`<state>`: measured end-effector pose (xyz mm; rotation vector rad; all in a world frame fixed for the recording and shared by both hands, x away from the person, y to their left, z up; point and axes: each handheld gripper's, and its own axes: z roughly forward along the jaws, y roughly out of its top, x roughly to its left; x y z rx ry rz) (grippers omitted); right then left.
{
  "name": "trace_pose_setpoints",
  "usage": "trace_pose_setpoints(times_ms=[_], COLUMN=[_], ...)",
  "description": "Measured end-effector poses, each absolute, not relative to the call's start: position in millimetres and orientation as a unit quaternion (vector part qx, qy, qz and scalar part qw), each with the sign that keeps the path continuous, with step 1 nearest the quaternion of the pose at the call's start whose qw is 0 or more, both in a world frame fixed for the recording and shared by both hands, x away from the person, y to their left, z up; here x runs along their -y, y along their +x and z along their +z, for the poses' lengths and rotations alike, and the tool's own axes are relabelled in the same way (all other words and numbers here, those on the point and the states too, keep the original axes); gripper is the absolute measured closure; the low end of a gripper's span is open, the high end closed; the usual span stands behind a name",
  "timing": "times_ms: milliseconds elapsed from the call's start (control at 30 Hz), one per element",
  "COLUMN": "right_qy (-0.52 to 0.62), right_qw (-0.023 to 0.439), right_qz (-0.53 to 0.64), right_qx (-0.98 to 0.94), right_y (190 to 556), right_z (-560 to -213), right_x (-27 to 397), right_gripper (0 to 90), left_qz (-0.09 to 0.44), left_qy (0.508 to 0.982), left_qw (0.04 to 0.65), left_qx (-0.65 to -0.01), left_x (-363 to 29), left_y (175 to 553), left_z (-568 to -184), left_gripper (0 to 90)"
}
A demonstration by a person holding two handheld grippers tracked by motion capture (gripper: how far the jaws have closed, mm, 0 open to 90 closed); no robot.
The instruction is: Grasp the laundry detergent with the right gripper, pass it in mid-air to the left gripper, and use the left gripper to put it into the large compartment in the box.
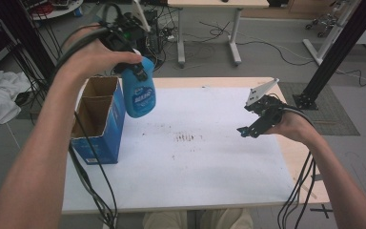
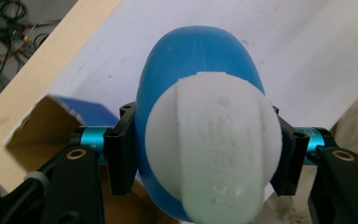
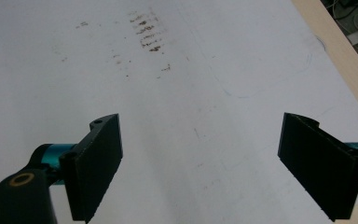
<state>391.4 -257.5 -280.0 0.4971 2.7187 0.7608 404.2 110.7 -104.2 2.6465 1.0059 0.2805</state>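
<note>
A blue plastic bottle [image 1: 140, 93] with a white cap hangs in the air beside the open blue cardboard box [image 1: 99, 119], just right of its top edge. My left gripper [image 1: 129, 64] is shut on the bottle near its neck. In the left gripper view the white cap [image 2: 214, 144] faces the camera, the blue body [image 2: 196, 56] runs away below it, and both black jaws press its sides. My right gripper [image 1: 249, 131] hovers over the right part of the white sheet [image 1: 205, 157], open with nothing between its jaws [image 3: 200, 163].
The box [image 2: 42, 130] stands open at the table's left edge, its brown inside visible. A brown smear [image 1: 187, 138] marks the sheet's middle, also the smear [image 3: 144, 32] in the right gripper view. Cables hang off the front edge. A desk and dark frame posts stand beyond the table.
</note>
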Motion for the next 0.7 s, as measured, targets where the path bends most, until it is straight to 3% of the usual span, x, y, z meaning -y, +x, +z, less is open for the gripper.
trace_pose_setpoints(times_ms=[67,100,133,167,233,267,367,433,467,500,567,700], right_qy=[0.171,0.172,0.171,0.173,0.171,0.173,0.172,0.172,0.173,0.166,0.173,0.166], right_qw=[0.138,0.137,0.136,0.135,0.137,0.134,0.135,0.135,0.134,0.138,0.134,0.137], right_qz=[0.264,0.263,0.262,0.262,0.262,0.261,0.257,0.257,0.26,0.255,0.257,0.254], right_qx=[-0.939,-0.939,-0.94,-0.94,-0.94,-0.94,-0.941,-0.941,-0.941,-0.942,-0.941,-0.943], right_y=[392,391,393,393,392,395,396,396,395,394,396,394], right_z=[-280,-280,-281,-281,-280,-282,-283,-283,-282,-284,-283,-285], right_x=[257,257,257,257,257,256,256,256,256,254,255,253], right_gripper=[13.0,13.0,13.0,13.0,13.0,13.1,13.0,13.0,13.1,13.1,13.1,13.0], left_qz=[0.098,0.105,0.109,0.1,0.111,0.108,0.124,0.113,0.129,0.115,0.138,0.141], left_qy=[0.92,0.891,0.885,0.907,0.872,0.886,0.836,0.866,0.828,0.86,0.826,0.825], left_qw=[0.148,0.163,0.166,0.155,0.166,0.165,0.163,0.167,0.155,0.166,0.138,0.127], left_qx=[-0.35,-0.41,-0.422,-0.379,-0.447,-0.419,-0.509,-0.457,-0.524,-0.468,-0.529,-0.533], left_x=[-111,-141,-146,-125,-163,-145,-196,-168,-203,-174,-209,-220], left_y=[404,405,405,405,406,405,406,406,405,406,405,403], left_z=[-104,-93,-91,-99,-85,-92,-83,-84,-84,-83,-87,-92], left_gripper=[38.1,38.1,38.1,38.1,38.1,38.1,38.1,38.1,38.1,38.1,38.1,38.1])
